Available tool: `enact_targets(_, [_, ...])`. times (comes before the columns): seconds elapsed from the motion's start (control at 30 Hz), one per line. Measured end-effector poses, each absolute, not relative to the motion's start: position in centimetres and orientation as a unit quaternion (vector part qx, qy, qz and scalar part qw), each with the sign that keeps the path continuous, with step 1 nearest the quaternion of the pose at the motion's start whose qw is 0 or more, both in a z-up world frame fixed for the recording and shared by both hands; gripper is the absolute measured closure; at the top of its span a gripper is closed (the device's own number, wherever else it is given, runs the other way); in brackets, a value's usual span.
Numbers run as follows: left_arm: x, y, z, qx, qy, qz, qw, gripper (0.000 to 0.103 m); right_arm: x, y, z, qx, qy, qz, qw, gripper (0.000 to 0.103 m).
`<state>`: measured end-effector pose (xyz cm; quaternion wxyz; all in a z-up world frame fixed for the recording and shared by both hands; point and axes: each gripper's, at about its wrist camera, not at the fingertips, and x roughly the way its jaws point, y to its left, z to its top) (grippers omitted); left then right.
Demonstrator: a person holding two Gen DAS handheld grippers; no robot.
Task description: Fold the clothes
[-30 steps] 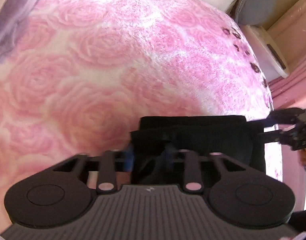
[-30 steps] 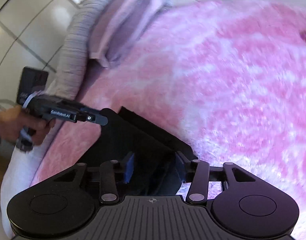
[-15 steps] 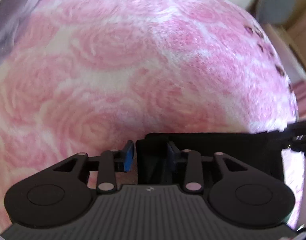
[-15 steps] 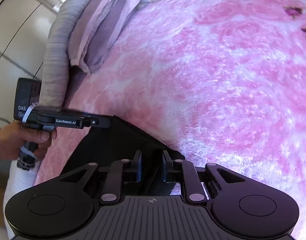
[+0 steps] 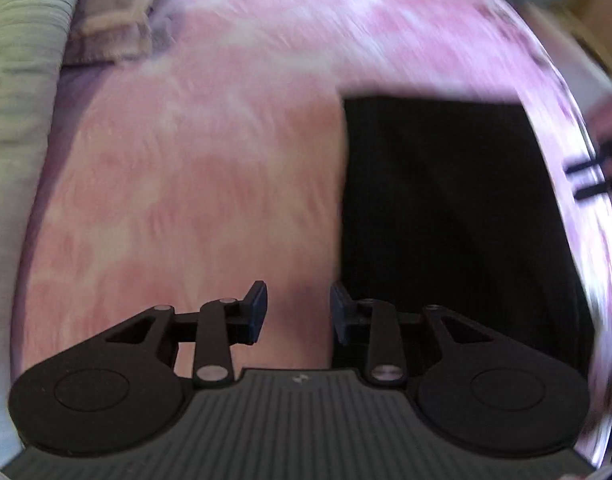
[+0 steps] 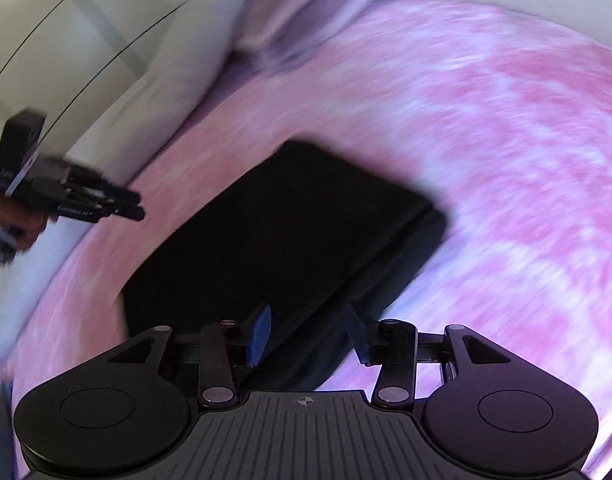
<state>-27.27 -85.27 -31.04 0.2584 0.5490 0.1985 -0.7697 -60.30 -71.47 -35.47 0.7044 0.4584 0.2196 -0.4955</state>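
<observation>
Both pictures are smeared, so small things are hard to see. The folded black garment (image 6: 290, 232) lies flat on the pink rose blanket (image 6: 506, 128) of the bed, near its front edge. The left gripper (image 5: 296, 312) has its jaws apart over bare blanket, just beside the garment's left edge. The right gripper (image 6: 310, 334) has its jaws apart too, holding nothing, above the garment's near edge. White writing on the left gripper is too blurry to read. A purple pillow (image 5: 110, 28) lies well apart, with lots of open blanket between.
</observation>
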Motion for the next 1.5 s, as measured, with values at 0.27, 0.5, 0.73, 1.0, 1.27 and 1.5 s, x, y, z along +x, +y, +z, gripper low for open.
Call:
enact_targets(0.27, [-23.5, -79.1, -35.9, 0.526, 0.252, -0.771, 0.256, 0.070, -51.3, -63.9, -38.3, 0.509, 0.247, -0.446, 0.693, 0.025])
enact_targets(0.5, [-21.1, -80.4, -39.4, 0.459, 0.311, -0.782, 0.284, 0.072, -46.9, -60.3, -40.4, 0.526, 0.234, -0.480, 0.661, 0.025])
enact_targets(0.73, [-19.7, -81.4, -40.2, 0.438, 0.346, -0.781, 0.279, 0.068, -46.8, -58.7, -43.3, 0.599, 0.107, -0.536, 0.585, 0.024])
enact_targets(1.0, [-19.1, -80.9, -40.9, 0.413, 0.361, -0.785, 0.286, 0.069, -49.1, -59.7, -45.9, 0.626, 0.048, -0.520, 0.579, 0.078])
enact_targets(1.27, [-19.3, -74.2, -37.9, 0.384, 0.348, -0.805, 0.290, 0.089, -53.3, -60.1, -43.0, 0.615, 0.083, -0.479, 0.621, 0.090])
enact_targets(1.5, [-20.3, -65.1, -37.7, 0.323, 0.383, -0.806, 0.314, 0.091, -58.7, -59.4, -42.4, 0.592, 0.150, -0.455, 0.649, 0.090])
